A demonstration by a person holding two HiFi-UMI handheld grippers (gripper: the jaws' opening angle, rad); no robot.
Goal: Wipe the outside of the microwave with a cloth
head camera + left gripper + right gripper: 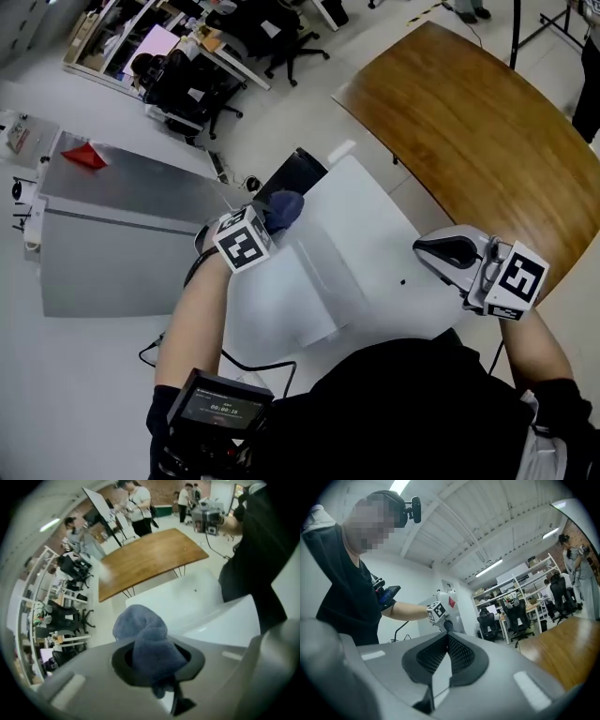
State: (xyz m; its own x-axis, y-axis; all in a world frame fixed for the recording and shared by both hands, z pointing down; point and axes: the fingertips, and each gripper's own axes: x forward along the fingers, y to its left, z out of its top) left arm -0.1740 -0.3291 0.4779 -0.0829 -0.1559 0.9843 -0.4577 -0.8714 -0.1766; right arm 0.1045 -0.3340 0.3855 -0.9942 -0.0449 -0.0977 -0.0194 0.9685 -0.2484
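Note:
Below me in the head view is the white microwave [361, 248], its dark front [292, 176] at the far side. A blue cloth [284, 209] is bunched on the top's far left edge, and my left gripper [274, 217] is shut on it. The left gripper view shows the cloth [150, 641] filling the jaws above the white top [187, 599]. My right gripper [424, 248] hovers over the top's right edge, shut and holding nothing. In the right gripper view its pads [461, 656] meet at the tips, and the left gripper's marker cube [436, 611] shows beyond.
A curved wooden table [478, 131] stands close on the right. A grey metal cabinet [122, 225] with a red item [86, 157] sits to the left. Office chairs [272, 37] and desks are farther back. A black cable [244, 361] lies on the floor.

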